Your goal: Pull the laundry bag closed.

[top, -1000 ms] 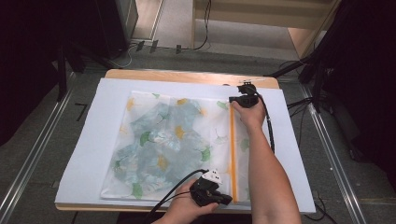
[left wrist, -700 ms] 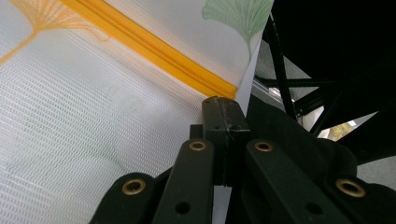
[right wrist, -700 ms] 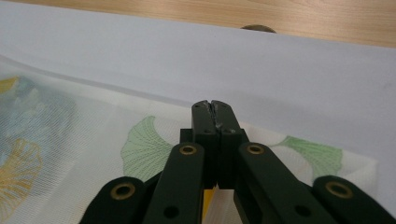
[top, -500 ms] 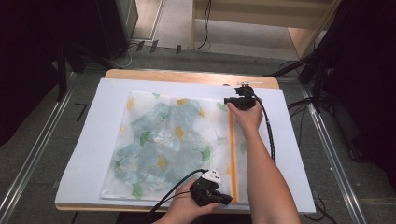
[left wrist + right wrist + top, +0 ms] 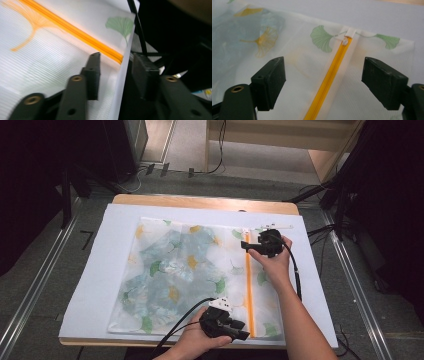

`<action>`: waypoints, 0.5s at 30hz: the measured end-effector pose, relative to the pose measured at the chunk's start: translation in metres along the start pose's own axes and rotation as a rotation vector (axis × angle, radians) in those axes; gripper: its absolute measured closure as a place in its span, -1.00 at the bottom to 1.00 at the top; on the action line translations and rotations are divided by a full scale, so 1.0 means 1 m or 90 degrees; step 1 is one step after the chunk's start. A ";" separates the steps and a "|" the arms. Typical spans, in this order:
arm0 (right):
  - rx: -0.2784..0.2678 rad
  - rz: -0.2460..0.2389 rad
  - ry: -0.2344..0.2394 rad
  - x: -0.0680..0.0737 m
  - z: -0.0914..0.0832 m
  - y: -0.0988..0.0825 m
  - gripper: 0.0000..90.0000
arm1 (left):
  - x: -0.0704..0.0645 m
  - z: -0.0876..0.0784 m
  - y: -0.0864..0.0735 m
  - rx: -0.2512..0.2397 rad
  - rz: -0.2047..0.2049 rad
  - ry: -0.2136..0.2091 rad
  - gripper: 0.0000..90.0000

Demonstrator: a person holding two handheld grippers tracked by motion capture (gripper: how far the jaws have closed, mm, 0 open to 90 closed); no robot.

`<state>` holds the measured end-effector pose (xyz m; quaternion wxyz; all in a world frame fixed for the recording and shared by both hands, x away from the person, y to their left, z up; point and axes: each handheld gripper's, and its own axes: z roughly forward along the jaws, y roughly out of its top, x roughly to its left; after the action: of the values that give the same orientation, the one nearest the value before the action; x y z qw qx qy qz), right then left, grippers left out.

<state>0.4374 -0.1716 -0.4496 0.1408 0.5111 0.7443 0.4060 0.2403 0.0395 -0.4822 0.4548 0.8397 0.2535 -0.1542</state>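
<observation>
A translucent mesh bag (image 5: 185, 270) printed with green and yellow ginkgo leaves lies flat on a white sheet (image 5: 115, 245). Its orange zipper (image 5: 248, 285) runs along the right side, with the slider (image 5: 346, 40) at the far end under a white tab. My right gripper (image 5: 246, 245) hovers over the zipper's far part; its jaws have just been opening and stand wide, the zipper (image 5: 329, 82) below the right gripper (image 5: 324, 63) untouched. My left gripper (image 5: 242, 330) is at the bag's near edge. In the left gripper view my left gripper (image 5: 117, 57) has just been opening, with the bag's edge loose between its jaws.
The sheet covers a wooden table (image 5: 200, 202) whose far edge shows. Black cables (image 5: 297, 275) trail from both grippers across the near right side. Dark stands and metal rails flank the table on a grey floor.
The right gripper has left the zipper's far end, drawn back toward the person and spread its jaws. The left hand has stayed in place.
</observation>
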 end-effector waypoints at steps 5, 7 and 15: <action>0.003 -0.011 0.012 0.007 -0.013 -0.027 -0.61 | 0.000 -0.014 0.000 -0.061 -0.012 0.039 -0.25; -0.004 -0.016 0.019 0.008 -0.020 -0.036 -0.62 | -0.001 -0.024 0.002 -0.079 0.001 0.071 -0.38; -0.020 -0.030 0.022 0.010 -0.043 -0.056 -0.62 | 0.013 -0.063 0.004 -0.123 0.000 0.157 -0.69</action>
<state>0.3701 -0.1911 -0.4626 0.1455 0.4841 0.7521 0.4228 0.2552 0.0949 -0.4520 0.4990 0.8047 0.3208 -0.0248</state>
